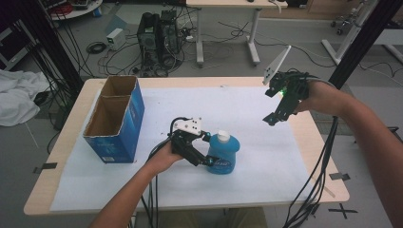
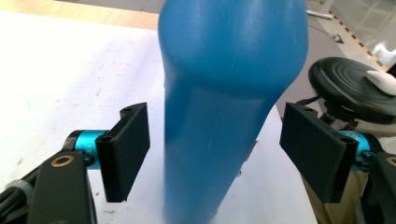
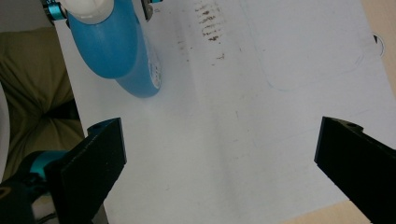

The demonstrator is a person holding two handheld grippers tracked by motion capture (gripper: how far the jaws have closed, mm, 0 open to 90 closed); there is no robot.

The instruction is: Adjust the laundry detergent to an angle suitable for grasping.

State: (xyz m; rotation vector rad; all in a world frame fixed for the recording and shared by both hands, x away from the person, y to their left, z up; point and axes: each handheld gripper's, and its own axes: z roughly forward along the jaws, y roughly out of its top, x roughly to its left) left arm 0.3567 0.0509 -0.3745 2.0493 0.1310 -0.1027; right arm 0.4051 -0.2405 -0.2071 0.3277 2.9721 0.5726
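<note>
**Student:** Where does the blue bottle (image 1: 222, 154) stand relative to my left gripper (image 1: 205, 148)?

**Instructor:** In the high view, the bottle stands upright on the white sheet (image 1: 266, 156), near the table's front edge and a little left of centre. Your left gripper meets it from the left, one jaw behind the bottle's body and one in front. In the left gripper view, the bottle (image 2: 229, 93) rises between the two black pads (image 2: 128, 149), with a visible gap on each side; neither pad presses on it. So your jaws straddle the bottle, released, without gripping.

**Student:** And my right gripper (image 1: 274, 116)?

**Instructor:** You hold it raised above the sheet's far right part, well apart from the bottle. In the right gripper view, its jaws stand wide with only the bare sheet (image 3: 233, 140) between them; the bottle (image 3: 116, 46) appears at the upper left, farther off.

**Student:** What else lies nearby?

**Instructor:** An open blue cardboard box (image 1: 114, 121) stands at the table's left, well apart from the bottle.
</note>
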